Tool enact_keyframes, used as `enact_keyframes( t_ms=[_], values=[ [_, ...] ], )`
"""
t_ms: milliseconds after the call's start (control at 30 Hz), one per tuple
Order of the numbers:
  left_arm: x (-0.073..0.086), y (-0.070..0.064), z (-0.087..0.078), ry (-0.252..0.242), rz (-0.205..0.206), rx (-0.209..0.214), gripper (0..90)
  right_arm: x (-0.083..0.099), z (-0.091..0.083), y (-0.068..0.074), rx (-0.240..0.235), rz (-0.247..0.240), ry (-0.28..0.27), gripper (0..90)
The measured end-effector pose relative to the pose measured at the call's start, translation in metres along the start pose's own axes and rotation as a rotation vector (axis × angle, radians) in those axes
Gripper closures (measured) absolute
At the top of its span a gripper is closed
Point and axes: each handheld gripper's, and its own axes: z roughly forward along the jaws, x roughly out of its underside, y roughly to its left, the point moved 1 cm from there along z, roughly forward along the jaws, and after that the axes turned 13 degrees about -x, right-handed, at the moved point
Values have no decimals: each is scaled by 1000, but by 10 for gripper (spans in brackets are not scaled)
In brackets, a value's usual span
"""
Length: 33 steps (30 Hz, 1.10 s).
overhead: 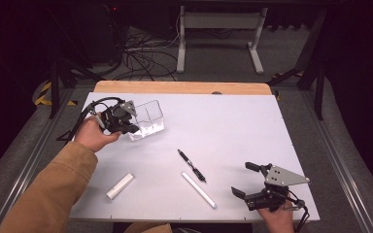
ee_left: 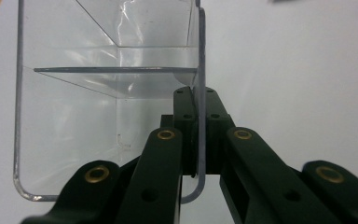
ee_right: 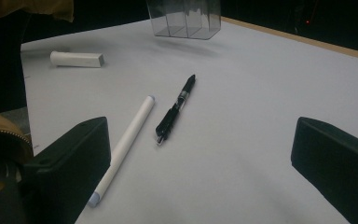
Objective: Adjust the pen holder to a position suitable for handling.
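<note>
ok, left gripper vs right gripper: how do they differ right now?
The left gripper is shut on a wall of the clear box; the right gripper is open and holds nothing. The left sits at the table's far left, the right at its near right edge. Both are black, two-jawed and hand-held.

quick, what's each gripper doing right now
left gripper: shut on a wall of the clear plastic box.
right gripper: open, holding nothing.
</note>
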Motion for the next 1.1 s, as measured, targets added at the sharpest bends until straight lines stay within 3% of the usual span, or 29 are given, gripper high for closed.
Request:
enact_keyframes(
  t_ms=[100, 300, 500, 533, 567, 667, 700, 900, 1100],
  values=[
    [-8, -5, -6, -25, 33, 22, 880, 0, 0, 0, -1, 0, 0, 50],
    [-10, -16, -13, -39, 84, 62, 880, 0, -2, 0, -2, 3, -7, 50],
    [-10, -37, -21, -43, 191, 126, 880, 0, -1, 0, -3, 1, -6, 50],
    [-10, -37, -21, -43, 191, 126, 880, 0, -1, 0, -3, 0, -5, 50],
    [-11, -44, -21, -46, 224, 147, 880, 0, 0, 0, -4, -2, -4, 50],
    [-13, -50, -20, -42, 252, 167, 880, 0, 0, 0, -3, -1, -3, 50],
    [-13, -55, -18, -32, 279, 184, 880, 0, 0, 1, -4, -2, -5, 50],
    [-10, -57, -10, 3, 307, 232, 880, 0, -1, 0, -2, 4, -9, 50],
    [-8, -57, -6, -4, 307, 260, 880, 0, -1, 0, -4, 3, -6, 50]
  ],
)
